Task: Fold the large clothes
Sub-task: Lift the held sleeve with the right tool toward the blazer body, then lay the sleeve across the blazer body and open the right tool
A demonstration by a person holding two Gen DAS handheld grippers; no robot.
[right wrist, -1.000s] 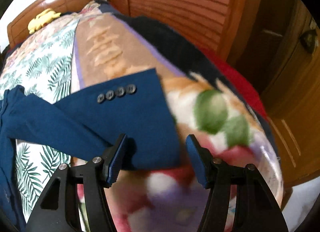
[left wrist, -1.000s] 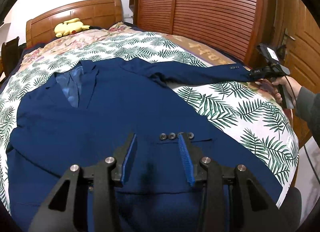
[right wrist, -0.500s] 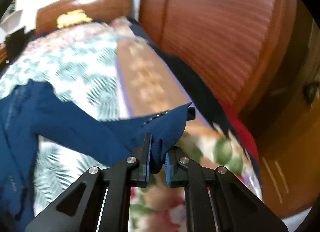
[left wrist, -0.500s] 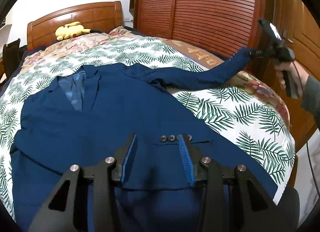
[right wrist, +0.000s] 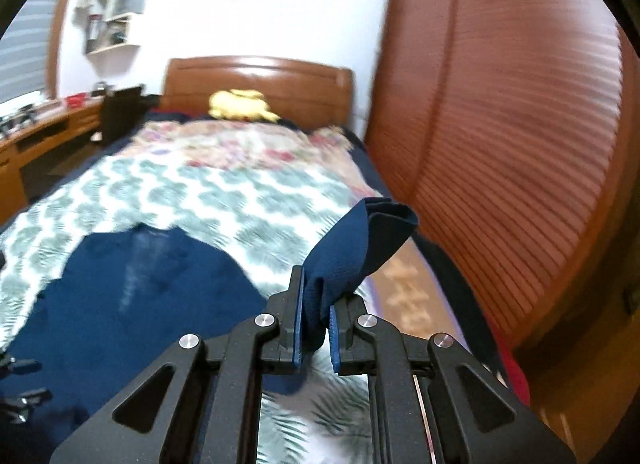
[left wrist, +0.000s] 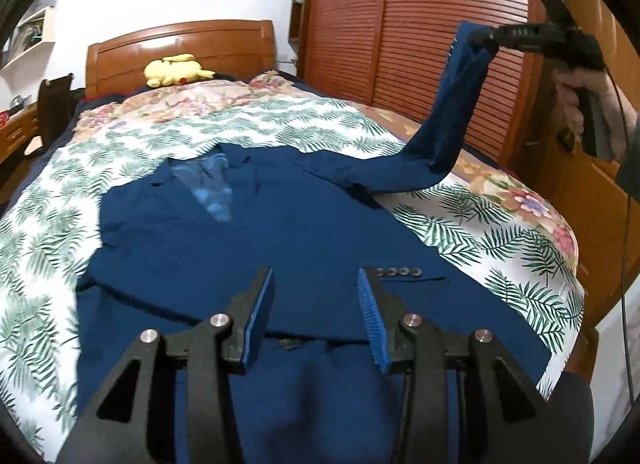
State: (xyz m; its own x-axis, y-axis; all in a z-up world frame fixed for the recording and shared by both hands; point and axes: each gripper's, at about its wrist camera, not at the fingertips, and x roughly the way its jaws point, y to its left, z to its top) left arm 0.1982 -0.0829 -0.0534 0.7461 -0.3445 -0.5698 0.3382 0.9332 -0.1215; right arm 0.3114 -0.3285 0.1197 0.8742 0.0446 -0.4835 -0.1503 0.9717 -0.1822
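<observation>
A bed [left wrist: 520, 256] with a leaf-print cover carries the navy jacket [left wrist: 248, 248] spread flat on its front half, bare cover showing on both sides and toward the headboard [left wrist: 184, 39]. The right gripper [right wrist: 316, 324] has its jaws pinched on the cuff of the sleeve [left wrist: 444, 131], raised clear of the bed near the wardrobe doors [left wrist: 420, 23]. The left gripper [left wrist: 316, 320] hangs over the jacket's near edge, jaws wide apart and empty.

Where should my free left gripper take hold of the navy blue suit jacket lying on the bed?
Probably the navy blue suit jacket's near hem edge, just below the open left gripper. Come in low from the foot of the bed; the fabric lies flat there, so one finger must slide under.
</observation>
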